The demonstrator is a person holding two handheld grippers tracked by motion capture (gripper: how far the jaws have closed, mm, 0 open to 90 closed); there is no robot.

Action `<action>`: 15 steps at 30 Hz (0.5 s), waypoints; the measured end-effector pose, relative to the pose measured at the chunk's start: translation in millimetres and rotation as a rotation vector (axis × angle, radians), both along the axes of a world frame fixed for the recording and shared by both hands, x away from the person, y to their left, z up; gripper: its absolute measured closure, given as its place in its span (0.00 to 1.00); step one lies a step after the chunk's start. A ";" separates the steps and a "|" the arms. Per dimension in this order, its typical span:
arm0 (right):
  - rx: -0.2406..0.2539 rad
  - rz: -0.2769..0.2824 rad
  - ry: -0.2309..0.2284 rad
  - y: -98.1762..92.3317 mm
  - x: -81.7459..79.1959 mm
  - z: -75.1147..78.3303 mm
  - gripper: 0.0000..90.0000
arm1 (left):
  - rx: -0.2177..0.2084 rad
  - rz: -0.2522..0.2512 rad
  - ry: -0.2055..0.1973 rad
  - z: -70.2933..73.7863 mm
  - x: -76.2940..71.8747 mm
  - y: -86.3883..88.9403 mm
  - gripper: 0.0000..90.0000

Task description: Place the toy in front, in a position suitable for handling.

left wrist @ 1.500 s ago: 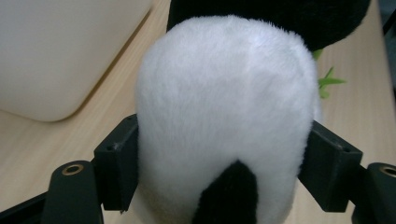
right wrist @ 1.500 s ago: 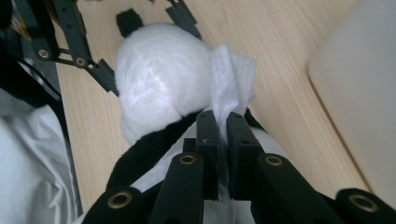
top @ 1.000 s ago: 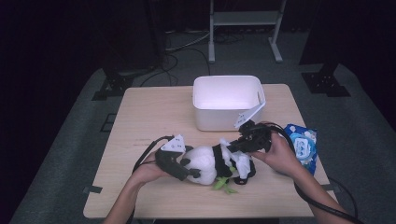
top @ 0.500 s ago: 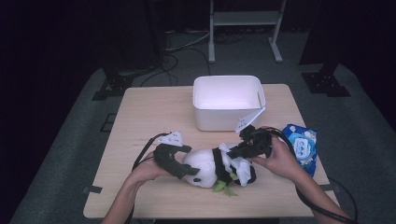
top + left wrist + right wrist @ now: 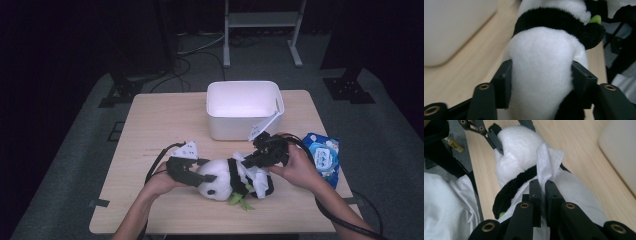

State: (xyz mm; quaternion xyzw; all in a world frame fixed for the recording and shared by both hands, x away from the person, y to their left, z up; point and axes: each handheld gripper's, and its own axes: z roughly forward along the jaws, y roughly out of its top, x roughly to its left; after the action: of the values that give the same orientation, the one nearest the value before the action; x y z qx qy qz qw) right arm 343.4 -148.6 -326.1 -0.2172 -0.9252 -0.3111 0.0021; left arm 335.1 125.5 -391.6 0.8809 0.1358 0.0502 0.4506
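Note:
A black and white panda plush (image 5: 227, 181) lies on its side near the front of the wooden table (image 5: 165, 125), with green felt leaves (image 5: 240, 201) under it. My left gripper (image 5: 204, 172) has just been closing, and its pads now squeeze the white head (image 5: 541, 62) from both sides. From the right, my right gripper (image 5: 248, 161) is shut on a white wipe (image 5: 549, 160), which it holds against the panda's body (image 5: 516, 152). In the right gripper view the two jaws stand almost together with the wipe pinched between them.
A white plastic bin (image 5: 235, 129) stands at the back middle of the table, with a paper tag (image 5: 264, 127) hanging at its right front corner. A blue pack of wipes (image 5: 322, 155) lies near the right edge. Cables trail from both grippers.
The left gripper's jaws stood wide around the panda's head and have closed onto it. The right gripper and the wipe have barely shifted.

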 end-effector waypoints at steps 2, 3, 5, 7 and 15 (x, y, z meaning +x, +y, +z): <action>-0.006 -0.007 0.010 0.0 6.0 1.6 0.94 | -0.003 0.000 -0.023 1.5 4.2 -1.3 0.51; -0.012 -0.012 0.008 0.0 8.5 1.9 0.94 | -0.003 -0.002 -0.027 1.7 7.2 -2.2 0.52; -0.027 -0.019 0.009 0.1 12.4 1.5 0.94 | -0.003 0.001 -0.046 2.8 13.3 -3.5 0.53; -0.032 -0.037 0.010 -0.8 14.9 1.0 0.94 | 0.001 0.003 -0.054 3.8 18.0 -5.1 0.54; -0.035 -0.029 0.024 0.5 9.5 -5.0 0.94 | -0.031 -0.022 0.039 6.5 20.0 2.8 0.41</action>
State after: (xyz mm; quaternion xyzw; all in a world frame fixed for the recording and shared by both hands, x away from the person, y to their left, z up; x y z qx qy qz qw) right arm 353.0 -148.1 -331.1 -0.2345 -0.9272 -0.2921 0.0047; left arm 355.1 128.3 -385.1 0.8760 0.1355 0.0258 0.4622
